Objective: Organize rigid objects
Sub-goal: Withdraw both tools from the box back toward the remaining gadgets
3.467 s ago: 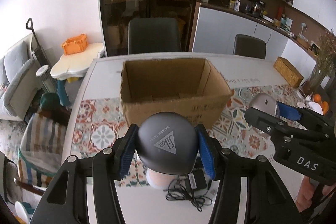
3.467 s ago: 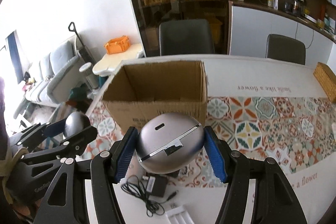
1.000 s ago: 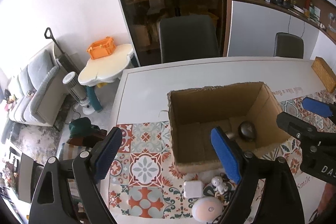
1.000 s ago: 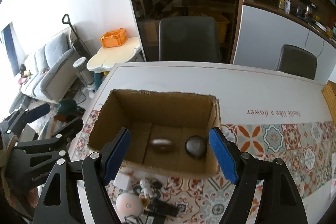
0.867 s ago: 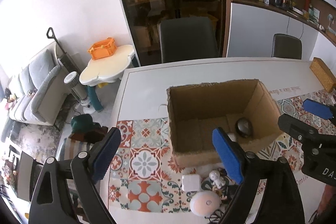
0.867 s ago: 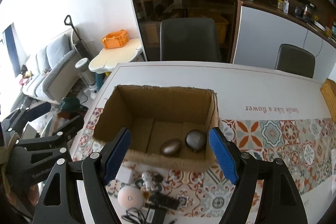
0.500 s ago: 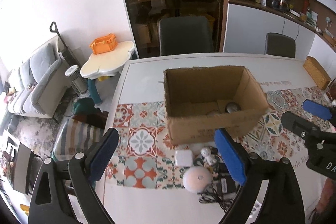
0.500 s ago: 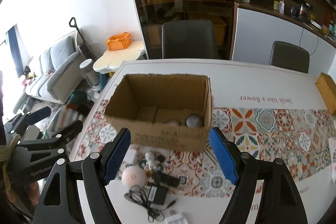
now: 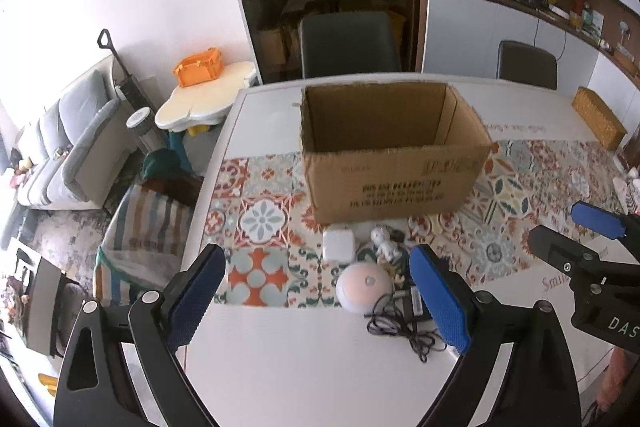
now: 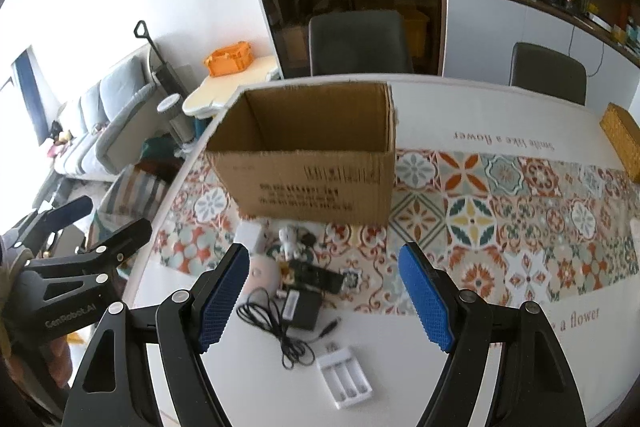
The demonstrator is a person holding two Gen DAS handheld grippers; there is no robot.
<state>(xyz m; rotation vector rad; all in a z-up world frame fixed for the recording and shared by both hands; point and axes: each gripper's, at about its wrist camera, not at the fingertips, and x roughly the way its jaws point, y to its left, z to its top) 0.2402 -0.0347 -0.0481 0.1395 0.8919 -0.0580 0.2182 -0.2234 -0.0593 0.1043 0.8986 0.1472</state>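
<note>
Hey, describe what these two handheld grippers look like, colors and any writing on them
Both are matte black plastic frames with triangular cut-outs and silver screw heads. The fingers carry bright blue, finely dotted pads. The left gripper reads "GenRobot.AI" in white on its body; the right gripper shows white letters "DAS", cut off by the frame edge. No cables are visible on either.

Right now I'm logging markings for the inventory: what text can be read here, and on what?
"smile like a flower": table mat, upside down.
"GenRobot.AI": left gripper.
"DAS": right gripper.
Printed lines and barcode on cardboard box: too blurred to read.
</note>
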